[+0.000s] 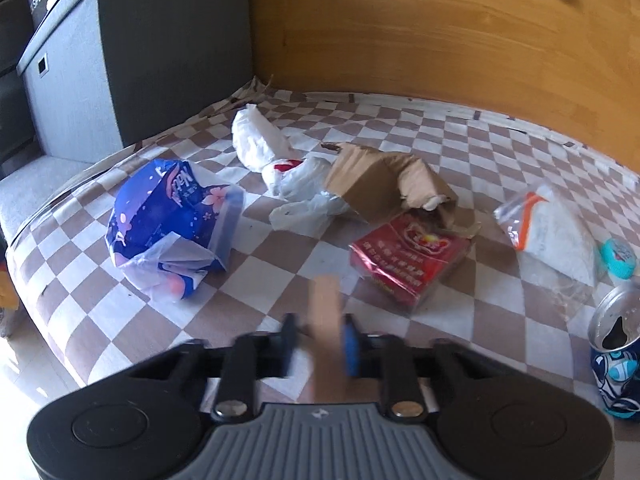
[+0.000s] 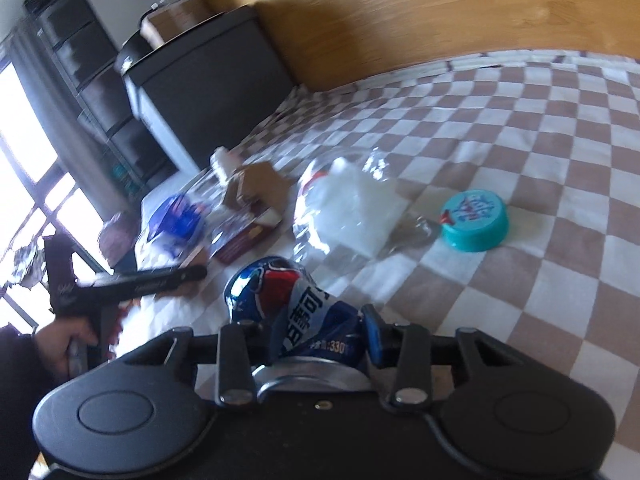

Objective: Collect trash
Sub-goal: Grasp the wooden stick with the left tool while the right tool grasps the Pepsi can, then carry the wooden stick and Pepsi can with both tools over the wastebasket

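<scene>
Right gripper (image 2: 308, 332) sits nearest the lens, its fingers (image 2: 374, 336) pinching the dented waist of the blue cola can (image 2: 276, 292). The can's long axis runs along the fingers, from 6 o'clock up to 11 o'clock, with the silver top rim toward the camera and the base pointing away. It lies tilted low over the checked cover (image 2: 520, 160), and I cannot tell whether it still touches it.

On the other side, the left gripper (image 1: 320, 332) is pressed together on a blurred tan strip (image 1: 326, 312), which stands up between the pads toward 12 o'clock. What the strip is made of is too smeared to say.

Both hands look loaded, so the coming move is probably a carry to a bin, and no bin is in view.

Loose trash lies ahead of the left fingers:
- The blue wrapper (image 1: 172, 224) is at 10 o'clock.
- The torn cardboard (image 1: 380, 180) is at 12 to 1 o'clock, partly over the white plastic bags (image 1: 276, 160) at 11 o'clock.
- The red packet (image 1: 408, 260) is at 1 o'clock, the closest piece to these fingers.
- The clear zip bag (image 1: 548, 232) is at 2 o'clock.
- The teal lid (image 1: 620, 258) is just beyond the bag.

The zip bag and lid lie nearer the right hand, at 12 and 1 o'clock from its fingers, and the other pieces sit nearer the left.
</scene>
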Action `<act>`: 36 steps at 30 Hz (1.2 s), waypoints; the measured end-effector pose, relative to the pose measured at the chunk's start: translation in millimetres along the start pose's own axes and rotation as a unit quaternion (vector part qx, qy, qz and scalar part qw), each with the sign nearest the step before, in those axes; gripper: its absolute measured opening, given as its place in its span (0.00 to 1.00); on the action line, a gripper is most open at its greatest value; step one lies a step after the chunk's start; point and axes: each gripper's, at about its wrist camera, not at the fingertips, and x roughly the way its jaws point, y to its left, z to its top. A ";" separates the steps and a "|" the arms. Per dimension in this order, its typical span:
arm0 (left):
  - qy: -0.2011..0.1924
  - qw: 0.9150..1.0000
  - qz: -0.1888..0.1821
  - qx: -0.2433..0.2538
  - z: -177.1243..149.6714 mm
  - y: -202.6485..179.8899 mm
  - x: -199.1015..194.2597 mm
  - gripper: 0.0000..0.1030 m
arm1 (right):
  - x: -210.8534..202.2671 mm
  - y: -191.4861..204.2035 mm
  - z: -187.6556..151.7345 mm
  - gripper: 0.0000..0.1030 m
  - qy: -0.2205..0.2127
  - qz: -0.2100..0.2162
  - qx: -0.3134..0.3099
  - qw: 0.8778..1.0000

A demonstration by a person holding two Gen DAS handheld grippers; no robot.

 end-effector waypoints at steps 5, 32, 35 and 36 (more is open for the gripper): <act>-0.002 1.000 -0.004 -0.003 -15.6 -8.1 -17.7 0.15 | -12.3 5.4 -5.2 0.35 0.008 0.006 -0.021 1.000; -0.008 0.990 -0.140 0.026 -58.2 -136.5 -65.6 0.15 | -32.1 34.8 -32.4 0.32 -0.002 -0.006 -0.041 0.999; -0.010 0.990 -0.139 0.029 -57.7 -136.5 -66.5 0.15 | -29.0 34.1 -31.7 0.30 -0.016 -0.018 -0.026 0.999; -0.011 0.990 -0.139 0.028 -57.4 -135.9 -68.0 0.15 | -28.9 34.1 -31.9 0.27 -0.020 -0.021 -0.023 0.999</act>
